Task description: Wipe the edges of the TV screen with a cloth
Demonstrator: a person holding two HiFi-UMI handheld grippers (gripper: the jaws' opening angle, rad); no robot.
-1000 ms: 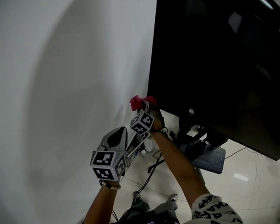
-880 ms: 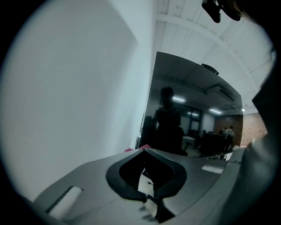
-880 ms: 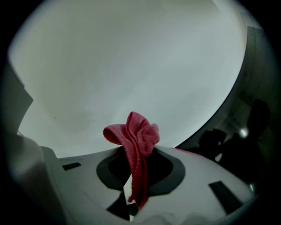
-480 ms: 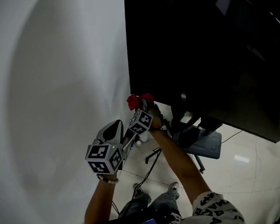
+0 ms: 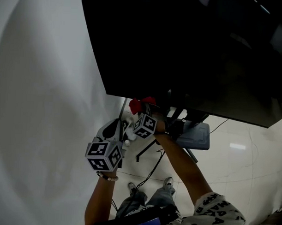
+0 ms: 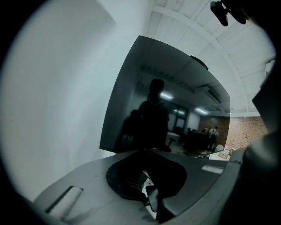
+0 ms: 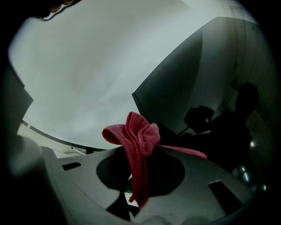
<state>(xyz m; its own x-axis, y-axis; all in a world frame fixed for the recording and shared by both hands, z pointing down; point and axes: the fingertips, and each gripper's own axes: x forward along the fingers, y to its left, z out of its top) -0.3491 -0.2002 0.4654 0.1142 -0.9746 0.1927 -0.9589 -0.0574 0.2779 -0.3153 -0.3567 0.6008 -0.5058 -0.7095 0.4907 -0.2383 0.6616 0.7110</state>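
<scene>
The right forearm (image 5: 185,169) reached up and forward, carrying the right gripper (image 5: 142,110) to just beneath the lower edge of the TV screen (image 5: 203,52), near its lower left corner. The left gripper (image 5: 125,132) was held lower and further left, beside the white wall (image 5: 35,106), jaws pointing up toward the screen.

Each gripper's cube (image 5: 104,155) bore black-and-white square markers. The sleeve (image 5: 216,214) carried black block lettering, too fragmentary to read.

In the right gripper view, the right gripper (image 7: 136,182) had its jaws clamped together on the red cloth (image 7: 139,138). One strip of cloth ran down between the jaws. The rest bunched in folds above the tips, with one flap trailing right. The bunch stood close to the corner of the TV screen (image 7: 197,74); contact could not be confirmed.

In the left gripper view, the left gripper (image 6: 151,154) showed its jaws closed together with nothing between them, aimed at the TV screen (image 6: 175,96).
</scene>
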